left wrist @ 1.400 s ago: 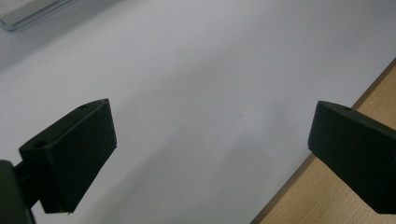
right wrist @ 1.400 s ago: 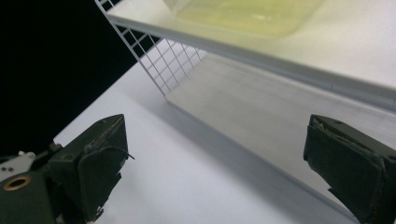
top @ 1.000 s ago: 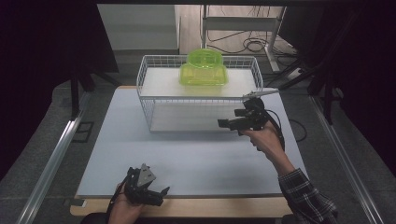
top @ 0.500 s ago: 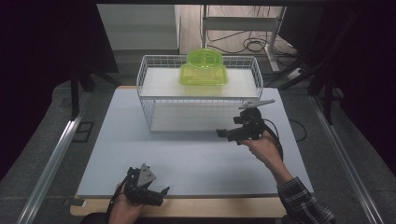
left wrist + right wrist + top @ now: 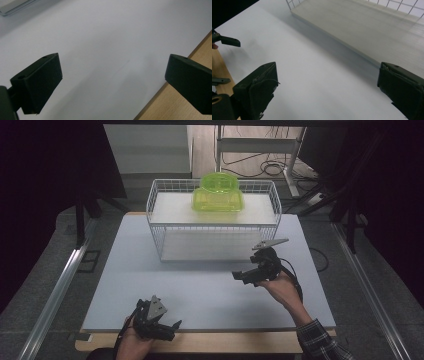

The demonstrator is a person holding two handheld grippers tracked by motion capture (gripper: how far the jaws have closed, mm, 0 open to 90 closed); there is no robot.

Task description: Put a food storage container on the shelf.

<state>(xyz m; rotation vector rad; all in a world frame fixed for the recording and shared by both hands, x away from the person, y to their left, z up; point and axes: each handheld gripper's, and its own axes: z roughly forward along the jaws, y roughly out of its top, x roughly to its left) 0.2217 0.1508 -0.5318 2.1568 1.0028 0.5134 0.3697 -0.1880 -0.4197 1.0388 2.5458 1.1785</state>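
From the high view, a translucent lime-green plastic container [image 5: 218, 193] — boxy below with a rounded, ribbed top — sits on the upper shelf inside a white wire basket [image 5: 155, 225] at the far middle of the pale grey tabletop [image 5: 115, 270], slightly right of the basket's centre. The right gripper [image 5: 244, 276] is held above the tabletop in front of the basket's right end, well apart from the container, its fingers spread and empty, a black cable looping behind the hand. The left gripper [image 5: 168, 330] rests low at the near edge, close to the wooden strip [image 5: 225, 342] that borders the tabletop, fingers also apart with nothing between them. The basket's wire front wall stands between both grippers and the container. In the left gripper view, the two black fingers [image 5: 40, 80] stand wide over bare grey surface, the wooden edge [image 5: 175, 107] cutting across the lower right corner. In the right gripper view, the fingers [image 5: 258, 86] are wide and hold nothing; beyond them lie the basket's lower board [image 5: 362, 27] and wire mesh [image 5: 294, 3], and the other gripper [image 5: 224, 40] shows at the left edge.
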